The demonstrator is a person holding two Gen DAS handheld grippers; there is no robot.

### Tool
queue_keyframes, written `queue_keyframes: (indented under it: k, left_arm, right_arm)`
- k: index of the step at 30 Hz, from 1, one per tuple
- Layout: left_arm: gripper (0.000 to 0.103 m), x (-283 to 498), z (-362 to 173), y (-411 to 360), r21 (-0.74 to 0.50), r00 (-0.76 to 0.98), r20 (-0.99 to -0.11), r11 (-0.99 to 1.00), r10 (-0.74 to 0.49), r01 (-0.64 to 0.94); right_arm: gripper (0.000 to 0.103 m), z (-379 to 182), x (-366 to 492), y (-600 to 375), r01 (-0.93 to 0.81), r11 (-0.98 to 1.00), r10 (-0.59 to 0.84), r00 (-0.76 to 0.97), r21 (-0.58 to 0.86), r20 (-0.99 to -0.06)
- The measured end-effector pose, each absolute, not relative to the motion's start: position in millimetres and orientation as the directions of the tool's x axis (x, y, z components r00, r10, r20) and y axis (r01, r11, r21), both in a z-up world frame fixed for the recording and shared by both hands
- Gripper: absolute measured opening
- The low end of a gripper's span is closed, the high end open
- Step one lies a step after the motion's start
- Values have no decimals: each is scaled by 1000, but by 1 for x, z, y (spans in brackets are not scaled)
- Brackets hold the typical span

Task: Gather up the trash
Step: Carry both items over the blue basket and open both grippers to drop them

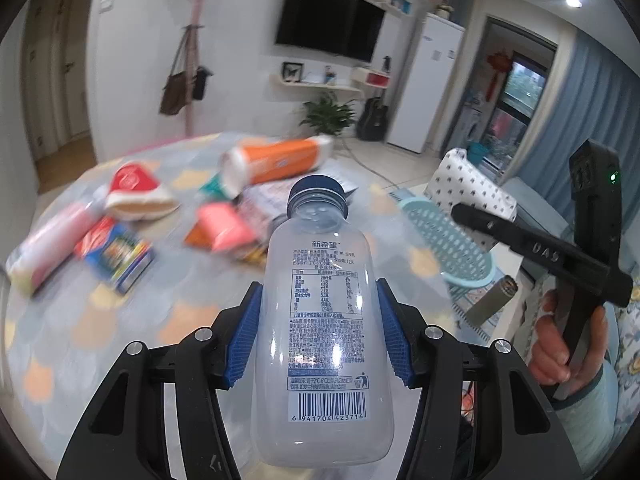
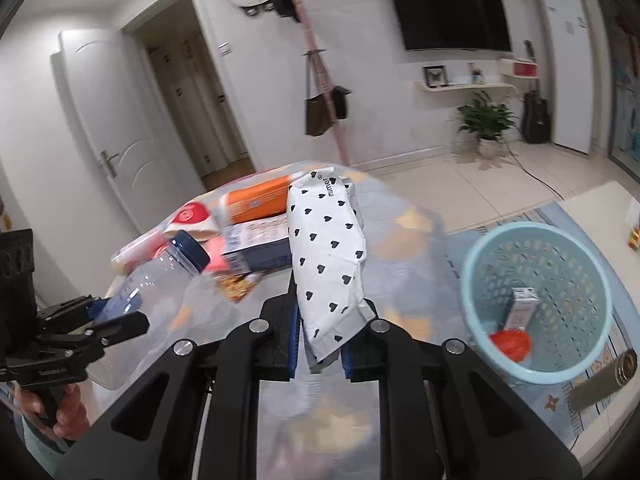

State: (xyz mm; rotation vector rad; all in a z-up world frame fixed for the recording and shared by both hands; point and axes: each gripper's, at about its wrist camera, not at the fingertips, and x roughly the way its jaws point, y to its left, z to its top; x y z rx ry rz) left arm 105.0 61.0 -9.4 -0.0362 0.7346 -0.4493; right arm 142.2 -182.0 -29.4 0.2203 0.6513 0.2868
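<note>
Trash is held in both grippers — left gripper (image 1: 318, 320) squeezes the empty milk bottle (image 1: 320, 312), right gripper (image 2: 320, 336) pinches the heart-print bag (image 2: 328, 256) — next both go into the blue basket (image 2: 472, 280) at three o'clock.

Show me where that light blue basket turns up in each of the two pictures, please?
Left wrist view: the basket sits right of centre, seen side-on beyond the bottle, partly hidden behind the right gripper.
Right wrist view: the basket is at lower right, seen from above, with a small carton and a red thing inside.
Shared landmark: the wall television shows near the top of both views.
</note>
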Motion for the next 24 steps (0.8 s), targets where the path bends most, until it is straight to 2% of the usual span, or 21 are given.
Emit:
queue_keyframes:
  k: [6, 11, 19, 24]
  left_arm:
    - [54, 124, 4, 7, -148, 640, -628, 874, -444, 462]
    - [54, 147, 6, -39, -197, 573, -630, 822, -524, 535]
    - [54, 196, -9, -114, -307, 428, -639, 722, -639, 620]
    - [54, 228, -25, -156, -319, 379, -667, 705, -642, 633]
  right_arm:
    - [14, -34, 143, -230, -76, 944, 255, 783, 320, -568]
    - [14, -43, 143, -263, 23, 960, 149, 799, 278, -583]
    - [14, -71, 152, -315, 160, 937, 73, 778, 309, -624]
    - [14, -98, 168, -345, 263, 914, 16, 737, 309, -676]
